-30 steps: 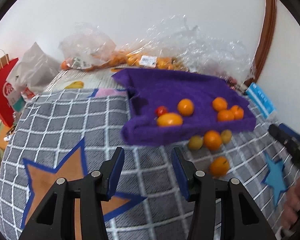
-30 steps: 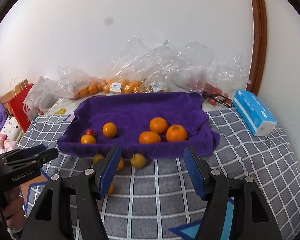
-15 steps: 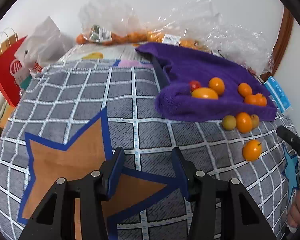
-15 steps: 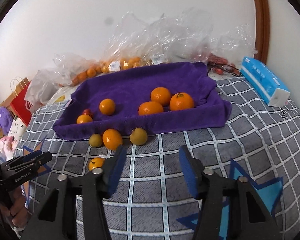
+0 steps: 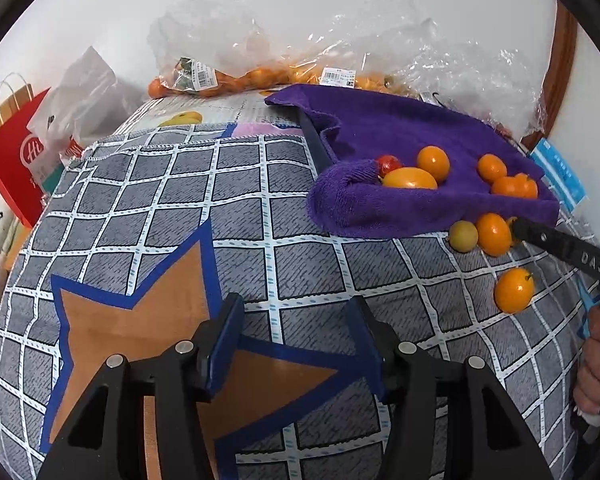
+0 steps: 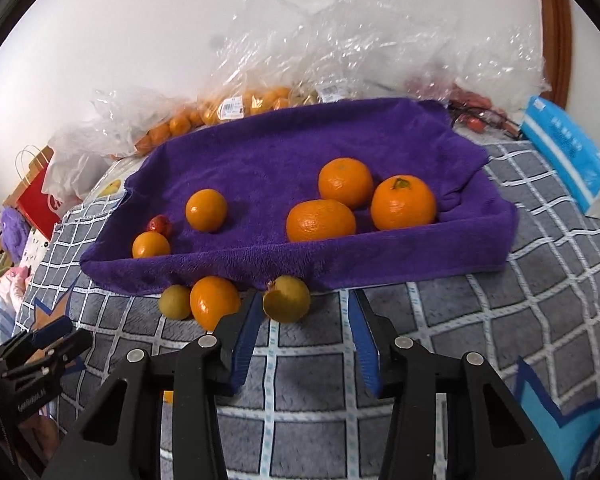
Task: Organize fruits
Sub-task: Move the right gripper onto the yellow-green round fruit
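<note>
A bed covered by a grey checked blanket point(image 6: 440, 320) carries a purple towel point(image 6: 300, 160) at the far side, 3 loose fruits point(image 6: 214, 300) along its near edge, plastic bags point(image 6: 340, 52) behind, a blue packet point(image 6: 572, 160) far right.

Home bedroom: checked star-print bedspread point(image 5: 148, 200) under gripper, red shopping bag point(image 5: 16, 160) far left, tissue pack point(image 6: 572, 160) right

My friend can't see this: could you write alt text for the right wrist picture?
The right gripper hangs open just in front of a yellowish fruit lying on a checked cloth. Behind it, a purple towel holds oranges.
</note>
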`<state>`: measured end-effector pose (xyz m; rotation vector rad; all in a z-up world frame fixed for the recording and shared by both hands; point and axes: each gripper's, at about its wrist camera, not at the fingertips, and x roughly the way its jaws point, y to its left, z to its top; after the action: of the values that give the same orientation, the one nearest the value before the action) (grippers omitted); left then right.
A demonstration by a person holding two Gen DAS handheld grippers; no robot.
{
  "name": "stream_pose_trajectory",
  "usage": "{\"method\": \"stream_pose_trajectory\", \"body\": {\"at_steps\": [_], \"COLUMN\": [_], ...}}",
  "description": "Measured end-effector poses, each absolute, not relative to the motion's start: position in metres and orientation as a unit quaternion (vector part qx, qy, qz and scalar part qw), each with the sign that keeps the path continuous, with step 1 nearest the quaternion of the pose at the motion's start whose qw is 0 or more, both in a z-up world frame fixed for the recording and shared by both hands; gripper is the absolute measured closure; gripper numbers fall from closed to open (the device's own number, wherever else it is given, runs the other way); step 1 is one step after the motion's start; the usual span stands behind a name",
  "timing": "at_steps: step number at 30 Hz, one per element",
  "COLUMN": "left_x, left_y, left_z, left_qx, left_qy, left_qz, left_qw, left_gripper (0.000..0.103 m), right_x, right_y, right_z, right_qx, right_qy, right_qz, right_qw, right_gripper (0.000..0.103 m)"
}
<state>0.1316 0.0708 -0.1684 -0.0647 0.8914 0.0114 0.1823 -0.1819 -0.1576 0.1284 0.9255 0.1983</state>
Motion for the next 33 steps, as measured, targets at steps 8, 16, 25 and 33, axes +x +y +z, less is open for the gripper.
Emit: {"method": "stream_pose_trajectory", "body": {"at_steps": [8, 16, 25, 33], "left_x": [0.13, 0.13, 0.13, 0.126], "left_y": [0.08, 0.081, 0.081, 0.065], "left_z": [-0.167, -0.167, -0.166, -0.158], "left_qx": [-0.062, -0.069, -0.071, -0.07], "left_qy": [0.425, 0.424, 0.423, 0.435], "left_qz": [-0.012, -0.016, -0.017, -0.063], "left_qw": [0.903, 0.903, 0.903, 0.896], "left_gripper": [0.05, 0.05, 0.05, 0.052], "right_x": [0.189, 0.168, 0.147, 0.13], "right_y": [-0.177, -0.193, -0.215, -0.219], "right_z": [-0.165, -0.157, -0.154, -0.155], "right_qx": [0.074, 0.054, 0.041, 0.009], "right_qy": [0.451, 0.441, 0.422, 0.421], "right_qz": [0.108, 0.084, 0.058, 0.066], "right_qw": [0.883, 0.892, 0.904, 0.905], "right_gripper": [0.075, 0.075, 0.075, 0.075]}}
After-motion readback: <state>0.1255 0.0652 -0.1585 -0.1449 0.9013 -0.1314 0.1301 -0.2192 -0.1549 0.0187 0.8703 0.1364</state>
